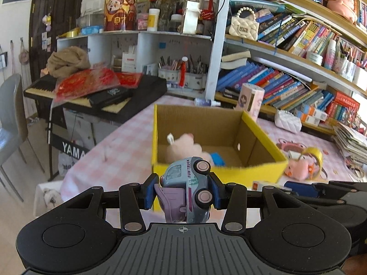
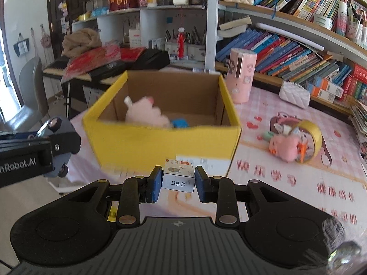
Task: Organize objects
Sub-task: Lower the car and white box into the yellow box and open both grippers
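My left gripper [image 1: 182, 191] is shut on a grey-blue and lilac toy truck [image 1: 187, 190], held on its side just in front of the yellow cardboard box [image 1: 220, 174]. The box holds a pink plush [image 1: 183, 144] and a blue item [image 1: 217, 158]. My right gripper [image 2: 176, 183] is shut on a small white staple box [image 2: 179, 176], held in front of the yellow box [image 2: 160, 144]. The left gripper with the toy truck [image 2: 55, 135] shows at the left of the right wrist view.
A pink plush with a yellow tape roll [image 2: 298, 142] lies on the pink checked tablecloth right of the box. A pink cylinder [image 2: 240, 75] and a white quilted pouch [image 2: 294, 94] stand behind. Bookshelves run along the right; a keyboard [image 1: 96, 91] stands at the left.
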{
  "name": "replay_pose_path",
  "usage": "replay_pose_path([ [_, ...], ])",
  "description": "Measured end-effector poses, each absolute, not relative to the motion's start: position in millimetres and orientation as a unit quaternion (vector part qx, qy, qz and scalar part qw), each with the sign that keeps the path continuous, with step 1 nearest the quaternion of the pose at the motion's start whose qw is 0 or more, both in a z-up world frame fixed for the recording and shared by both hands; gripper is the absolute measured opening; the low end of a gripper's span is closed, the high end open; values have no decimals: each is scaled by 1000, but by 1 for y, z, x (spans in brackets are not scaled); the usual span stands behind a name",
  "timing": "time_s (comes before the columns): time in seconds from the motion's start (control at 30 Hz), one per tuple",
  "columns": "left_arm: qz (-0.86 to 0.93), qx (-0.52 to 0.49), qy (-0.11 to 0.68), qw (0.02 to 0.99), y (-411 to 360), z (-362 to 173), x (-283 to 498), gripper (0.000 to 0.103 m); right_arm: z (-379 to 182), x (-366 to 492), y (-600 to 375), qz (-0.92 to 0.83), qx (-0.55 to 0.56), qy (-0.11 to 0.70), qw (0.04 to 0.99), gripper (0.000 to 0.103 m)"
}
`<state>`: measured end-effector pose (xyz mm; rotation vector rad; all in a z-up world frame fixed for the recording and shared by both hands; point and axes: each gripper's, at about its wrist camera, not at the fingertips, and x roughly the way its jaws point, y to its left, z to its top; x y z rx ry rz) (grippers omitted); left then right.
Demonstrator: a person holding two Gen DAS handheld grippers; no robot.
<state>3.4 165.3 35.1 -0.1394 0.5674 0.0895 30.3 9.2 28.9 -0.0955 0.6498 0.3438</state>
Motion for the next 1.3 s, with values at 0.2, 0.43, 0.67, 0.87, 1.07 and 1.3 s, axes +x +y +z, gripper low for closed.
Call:
replay_pose_path([
  [0.2,48,-62,275,958,157,37,43,44,46,74,7,181,-46,287,940,28],
  [0.43,62,-57,286,954,146,32,87,44,56,124,6,206,-62,268,939,28],
  [0.67,89,-53,336,936,144,7,121,44,31,178,17,247,-97,315,911,28],
  [0.87,109,-54,371,921,147,-10,136,44,10,198,31,279,-154,333,887,28],
  [1.07,119,-22,379,917,142,-14,143,43,-7,209,43,304,-187,358,862,28],
  [1.3,116,6,382,917,137,-17,146,43,-21,211,49,313,-190,393,843,28],
])
